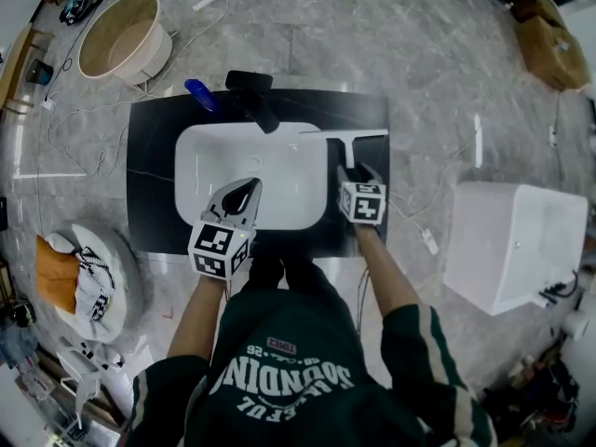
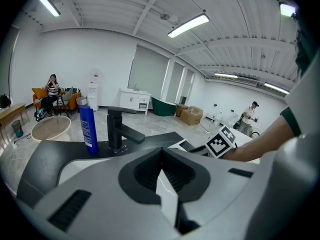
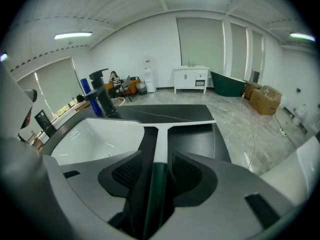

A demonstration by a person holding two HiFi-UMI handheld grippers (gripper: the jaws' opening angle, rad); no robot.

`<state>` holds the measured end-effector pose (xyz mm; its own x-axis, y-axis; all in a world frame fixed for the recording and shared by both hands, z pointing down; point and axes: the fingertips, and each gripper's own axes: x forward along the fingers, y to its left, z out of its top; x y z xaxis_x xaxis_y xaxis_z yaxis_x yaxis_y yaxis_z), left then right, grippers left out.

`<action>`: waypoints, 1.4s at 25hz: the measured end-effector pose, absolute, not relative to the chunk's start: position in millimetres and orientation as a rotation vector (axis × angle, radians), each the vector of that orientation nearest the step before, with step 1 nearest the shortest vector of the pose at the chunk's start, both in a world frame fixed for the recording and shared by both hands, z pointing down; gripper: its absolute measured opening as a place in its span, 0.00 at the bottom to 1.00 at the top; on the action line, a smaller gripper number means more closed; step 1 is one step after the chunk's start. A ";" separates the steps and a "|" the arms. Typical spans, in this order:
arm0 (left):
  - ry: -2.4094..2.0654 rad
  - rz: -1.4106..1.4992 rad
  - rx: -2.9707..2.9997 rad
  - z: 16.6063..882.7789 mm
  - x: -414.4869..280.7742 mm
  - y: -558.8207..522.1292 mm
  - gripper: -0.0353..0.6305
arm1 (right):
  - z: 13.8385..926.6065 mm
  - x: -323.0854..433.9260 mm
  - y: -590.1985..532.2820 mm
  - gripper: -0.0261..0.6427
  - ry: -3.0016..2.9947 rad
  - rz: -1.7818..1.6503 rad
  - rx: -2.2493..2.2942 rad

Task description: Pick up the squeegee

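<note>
The squeegee [image 1: 345,136] lies on the black countertop [image 1: 149,184] just right of the white sink [image 1: 191,161], its white blade at the far end and its handle pointing toward me. In the right gripper view its white neck [image 3: 159,139] runs into a dark green handle that sits between the jaws. My right gripper [image 1: 358,169] [image 3: 157,158] is shut on that handle. Over the sink's near edge hovers my left gripper [image 1: 248,190] [image 2: 161,153], shut and holding nothing.
A black faucet [image 1: 253,93] [image 2: 117,130] and a blue bottle [image 1: 200,94] [image 2: 89,128] stand at the back of the sink. On the floor are a round tub [image 1: 121,35], a white box-shaped fixture [image 1: 512,240], a cardboard box [image 1: 549,49] and loose cables.
</note>
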<state>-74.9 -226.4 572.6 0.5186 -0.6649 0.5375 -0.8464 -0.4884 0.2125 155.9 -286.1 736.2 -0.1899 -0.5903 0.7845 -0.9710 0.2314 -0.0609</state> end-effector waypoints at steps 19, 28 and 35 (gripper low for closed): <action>-1.284 0.544 2.266 571.2 -98.9 -211.8 0.06 | 760.0 146.0 -274.7 0.18 -1.744 0.919 1.379; -1.296 0.541 2.263 569.1 -108.2 -201.6 0.06 | 755.3 144.9 -274.6 0.17 -1.739 0.939 1.409; -1.295 0.537 2.280 565.2 -112.1 -196.3 0.06 | 745.0 144.3 -272.7 0.17 -1.761 0.906 1.435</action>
